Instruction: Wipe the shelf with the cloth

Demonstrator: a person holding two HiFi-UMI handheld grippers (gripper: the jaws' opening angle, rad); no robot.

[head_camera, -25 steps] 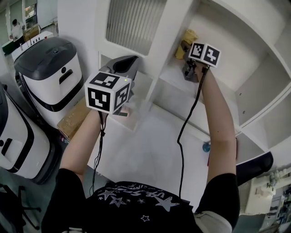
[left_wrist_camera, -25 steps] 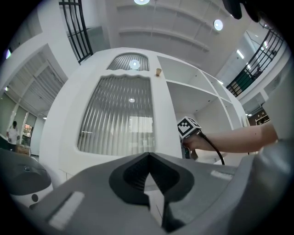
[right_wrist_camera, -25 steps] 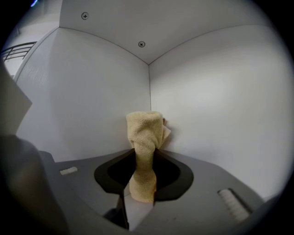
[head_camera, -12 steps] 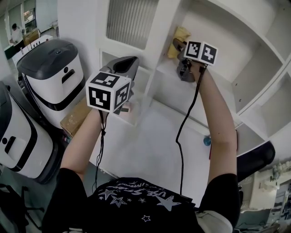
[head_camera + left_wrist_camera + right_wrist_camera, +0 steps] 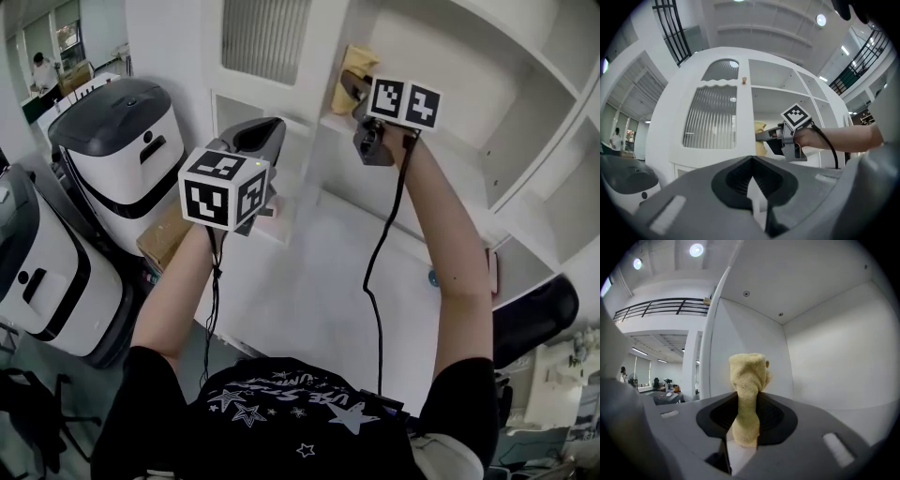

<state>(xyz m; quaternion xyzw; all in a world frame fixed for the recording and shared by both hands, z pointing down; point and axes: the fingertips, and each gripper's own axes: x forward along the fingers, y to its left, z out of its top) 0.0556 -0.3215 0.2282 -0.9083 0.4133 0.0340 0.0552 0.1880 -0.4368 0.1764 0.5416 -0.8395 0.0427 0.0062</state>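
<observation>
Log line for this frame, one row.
right gripper: shut on cloth, inside shelf compartment | left gripper: shut, empty, outside shelf | cloth-shelf contact: unclear

Pale yellow terry cloth (image 5: 748, 376); plain white shelf (image 5: 450, 112); grey left gripper (image 5: 751, 161) and right gripper (image 5: 746, 399), each with a black-and-white square-patterned cube (image 5: 223, 187); black cable (image 5: 379, 253); black shirt (image 5: 272, 431) with white stars; white-and-black machines (image 5: 117, 141); brown box (image 5: 169, 239)

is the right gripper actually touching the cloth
Touching. The right gripper view shows the cloth pinched between the fingers of the right gripper, its top bunched above them.
</observation>
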